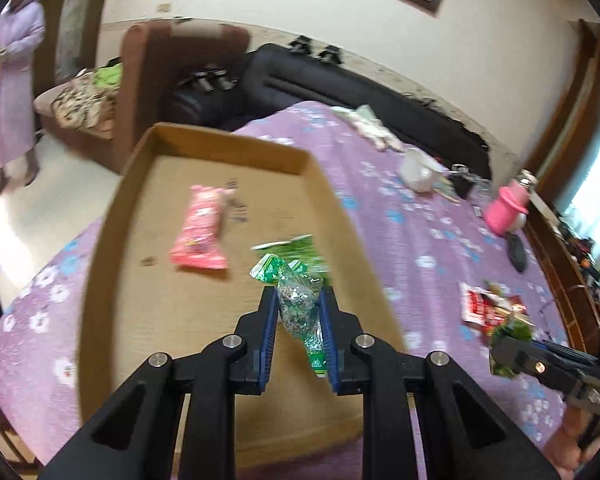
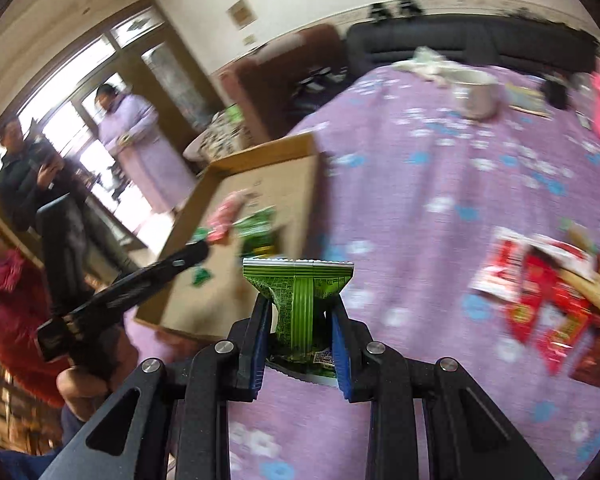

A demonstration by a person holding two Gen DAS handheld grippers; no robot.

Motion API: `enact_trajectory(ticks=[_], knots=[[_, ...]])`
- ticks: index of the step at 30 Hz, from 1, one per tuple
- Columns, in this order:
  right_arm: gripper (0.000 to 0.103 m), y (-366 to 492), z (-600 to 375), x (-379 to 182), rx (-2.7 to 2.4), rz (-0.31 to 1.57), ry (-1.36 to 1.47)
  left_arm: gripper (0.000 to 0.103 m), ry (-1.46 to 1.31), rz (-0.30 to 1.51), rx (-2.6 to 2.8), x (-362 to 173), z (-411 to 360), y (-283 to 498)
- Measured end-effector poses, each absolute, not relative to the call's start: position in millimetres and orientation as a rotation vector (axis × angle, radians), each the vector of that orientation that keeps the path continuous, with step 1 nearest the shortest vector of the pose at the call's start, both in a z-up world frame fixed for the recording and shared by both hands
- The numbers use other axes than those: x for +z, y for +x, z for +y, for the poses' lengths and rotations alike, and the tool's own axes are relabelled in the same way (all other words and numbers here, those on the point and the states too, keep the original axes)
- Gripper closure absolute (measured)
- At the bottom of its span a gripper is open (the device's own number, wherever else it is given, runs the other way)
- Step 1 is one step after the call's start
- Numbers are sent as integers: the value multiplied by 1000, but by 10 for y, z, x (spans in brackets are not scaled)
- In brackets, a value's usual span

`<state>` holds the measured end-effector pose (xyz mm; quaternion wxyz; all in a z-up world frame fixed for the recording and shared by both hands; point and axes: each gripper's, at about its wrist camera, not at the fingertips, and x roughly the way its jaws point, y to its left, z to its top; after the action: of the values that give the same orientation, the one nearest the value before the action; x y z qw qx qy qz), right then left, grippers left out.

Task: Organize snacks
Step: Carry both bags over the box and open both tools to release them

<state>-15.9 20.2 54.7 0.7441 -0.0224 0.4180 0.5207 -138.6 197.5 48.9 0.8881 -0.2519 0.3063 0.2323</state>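
While both hands carry snacks, places are given from the shallow brown cardboard tray (image 1: 216,146).
Surface: purple flowered bedspread (image 1: 420,240); the tray lies on it.
Left gripper (image 1: 299,300): over the tray, fingers nearly closed, pinching a crinkled clear-and-green snack packet (image 1: 300,300).
Right gripper (image 2: 299,308): just beside the tray, fingers narrowly apart, clamped on a green foil snack bag (image 2: 300,292).
Inside tray: pink snack bag (image 1: 202,232); green packet (image 1: 296,248).
Well apart from tray: red snack packets (image 2: 540,300) on the bedspread.
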Motion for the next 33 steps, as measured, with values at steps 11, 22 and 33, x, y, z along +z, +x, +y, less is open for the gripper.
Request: enact_trajectory(ticks=[11,22,33], knots=[[72,-502,1214,303,1209,929,-228,83,-562,680,544,258,2300,-1551],[71,-410,1402,55,1174,959,-257,82,-543,673,543,238,2327,-1573],[59,-385,1137,196,1196,946,-178,74,-556,673,536,306,2282,-1566]])
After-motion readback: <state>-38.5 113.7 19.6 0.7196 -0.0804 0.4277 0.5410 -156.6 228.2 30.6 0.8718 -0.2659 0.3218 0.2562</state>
